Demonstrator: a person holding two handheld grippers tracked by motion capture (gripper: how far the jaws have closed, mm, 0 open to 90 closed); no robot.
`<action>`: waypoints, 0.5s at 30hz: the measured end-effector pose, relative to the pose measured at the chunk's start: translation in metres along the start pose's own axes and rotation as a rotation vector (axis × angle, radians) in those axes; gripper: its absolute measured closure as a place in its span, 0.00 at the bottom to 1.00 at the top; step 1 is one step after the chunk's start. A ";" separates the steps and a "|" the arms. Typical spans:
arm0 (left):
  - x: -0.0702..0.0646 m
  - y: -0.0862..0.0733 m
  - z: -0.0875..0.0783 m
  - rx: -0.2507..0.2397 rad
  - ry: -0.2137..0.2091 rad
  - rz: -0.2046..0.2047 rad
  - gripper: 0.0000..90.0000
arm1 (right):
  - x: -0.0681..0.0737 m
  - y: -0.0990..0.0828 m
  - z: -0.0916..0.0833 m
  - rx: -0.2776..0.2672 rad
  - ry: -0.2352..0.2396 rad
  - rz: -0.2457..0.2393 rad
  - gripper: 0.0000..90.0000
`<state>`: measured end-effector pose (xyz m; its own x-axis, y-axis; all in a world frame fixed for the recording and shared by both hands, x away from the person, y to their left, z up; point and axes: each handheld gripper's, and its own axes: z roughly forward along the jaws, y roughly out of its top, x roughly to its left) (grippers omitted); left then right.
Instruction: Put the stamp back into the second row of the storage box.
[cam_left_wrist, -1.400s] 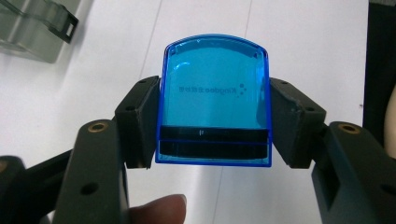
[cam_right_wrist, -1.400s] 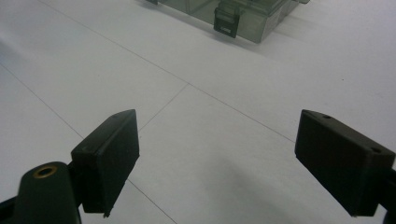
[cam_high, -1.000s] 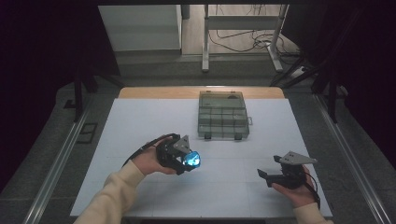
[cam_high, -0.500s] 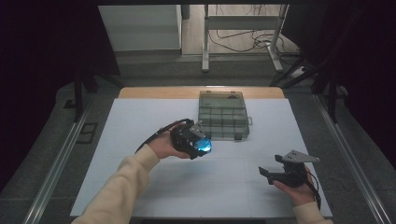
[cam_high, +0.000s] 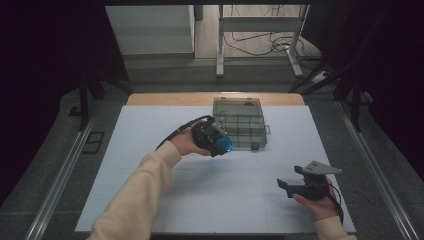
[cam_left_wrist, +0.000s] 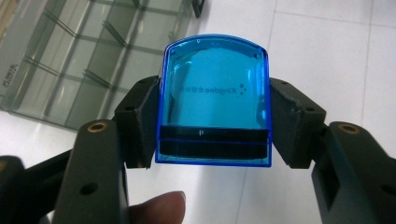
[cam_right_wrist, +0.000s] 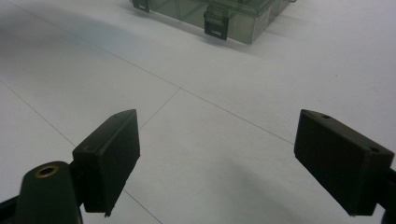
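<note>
Both pads of my left claw (cam_left_wrist: 212, 140) clamp a translucent blue plastic block (cam_left_wrist: 215, 100), over the white table (cam_high: 150, 150) beside the clear compartment box (cam_high: 240, 122); its print unreadable. Right claw (cam_right_wrist: 233, 163) gapes, holding nothing.

Pretty much the whole near half of the white bench (cam_high: 165, 200) is open, so there's loads of room to sweep across between the left gripper (cam_high: 220, 145) and the right gripper (cam_high: 286, 186), which sit well apart. The one real obstacle is the clear compartment box (cam_high: 240, 125) at the far middle, and the left gripper with its blue block (cam_left_wrist: 215, 100) hangs just beside that box's near-left corner. There are open strips of bench left and right of the box.
</note>
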<state>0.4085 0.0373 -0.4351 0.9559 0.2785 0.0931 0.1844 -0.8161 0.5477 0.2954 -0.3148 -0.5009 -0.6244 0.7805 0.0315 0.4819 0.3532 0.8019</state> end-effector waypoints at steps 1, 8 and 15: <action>0.000 0.000 0.000 0.000 0.000 0.000 0.45 | 0.000 0.000 0.000 0.000 -0.001 -0.001 0.16; 0.007 0.008 0.006 0.014 0.003 0.012 0.45 | 0.000 0.000 0.000 0.002 -0.002 -0.004 0.16; 0.016 0.013 0.007 0.027 0.019 0.015 0.45 | 0.001 0.000 0.000 0.003 0.000 -0.006 0.16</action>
<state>0.4277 0.0271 -0.4322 0.9541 0.2755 0.1173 0.1765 -0.8338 0.5231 0.2948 -0.3146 -0.5007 -0.6270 0.7785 0.0268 0.4801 0.3590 0.8004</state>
